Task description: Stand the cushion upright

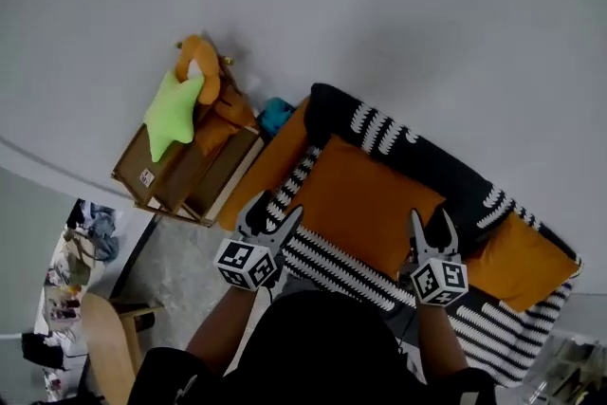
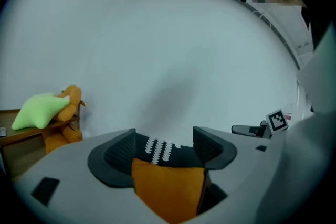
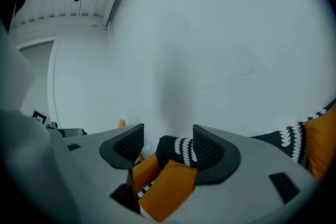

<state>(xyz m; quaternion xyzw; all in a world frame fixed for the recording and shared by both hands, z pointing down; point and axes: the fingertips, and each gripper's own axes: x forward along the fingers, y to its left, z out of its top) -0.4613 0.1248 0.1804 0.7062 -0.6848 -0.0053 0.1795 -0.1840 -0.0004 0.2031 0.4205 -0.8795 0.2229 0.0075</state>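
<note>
Near orange cushion [image 1: 365, 204] | left tongs [image 1: 279, 206], right tongs [image 1: 429, 217] | jaws apart

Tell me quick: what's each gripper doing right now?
Left gripper: jaws open, holding nothing, by the orange cushion's near edge.
Right gripper: jaws open, holding nothing, by the same edge.

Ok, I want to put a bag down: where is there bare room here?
Bare: the grey floor between the wooden crate and the chair. Crowded: the crate top, with plush toys, and the bed, filled by the orange cushion and black bolster.
</note>
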